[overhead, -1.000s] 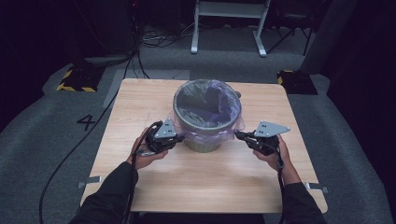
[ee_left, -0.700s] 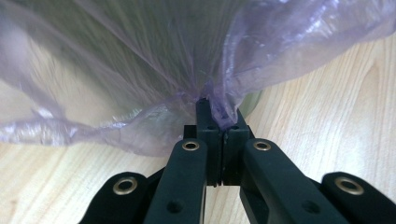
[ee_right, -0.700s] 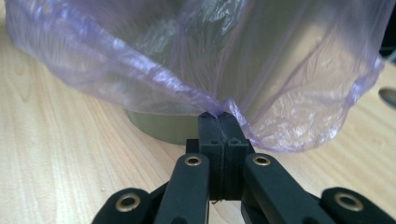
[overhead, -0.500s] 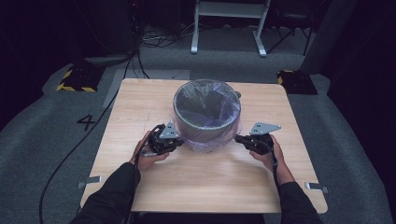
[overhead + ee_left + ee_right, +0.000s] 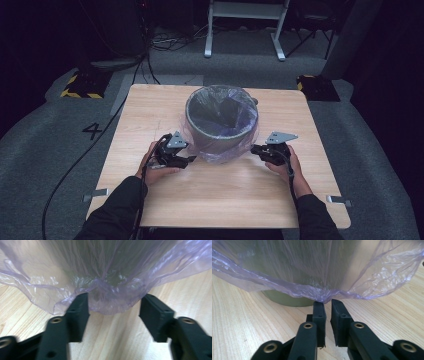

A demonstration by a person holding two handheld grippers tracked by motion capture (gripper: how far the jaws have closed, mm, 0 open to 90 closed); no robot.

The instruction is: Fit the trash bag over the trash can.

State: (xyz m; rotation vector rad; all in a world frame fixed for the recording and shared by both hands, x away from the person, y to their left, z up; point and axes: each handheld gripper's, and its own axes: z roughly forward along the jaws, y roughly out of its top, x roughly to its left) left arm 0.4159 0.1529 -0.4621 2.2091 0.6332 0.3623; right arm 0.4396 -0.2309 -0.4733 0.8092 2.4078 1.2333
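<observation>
A grey-green bin (image 5: 222, 117) stands in the middle of the wooden table (image 5: 225, 200), lined with a thin purple bag (image 5: 220, 150) whose hem hangs down its outside almost to the tabletop. My left gripper (image 5: 192, 159) lies low at the bin's left foot. Its jaws have just been opening and stand wide apart (image 5: 115, 305), with the bunched hem (image 5: 110, 301) loose between them. My right gripper (image 5: 252, 148) is at the bin's right foot. Its jaws have just been opening to a narrow gap (image 5: 327, 302), and the hem's tip (image 5: 324, 298) rests at their ends.
Small metal brackets (image 5: 95, 194) (image 5: 339, 201) stick out at the table's near corners. On the grey floor lie a cable (image 5: 75, 165), yellow-black striped blocks (image 5: 82, 86) (image 5: 315, 85) and a white frame (image 5: 245, 25) behind the table.
Both hands have come down beside the bin, drawing the bag's hem from rim height down toward the tabletop. The left jaws have spread apart.
</observation>
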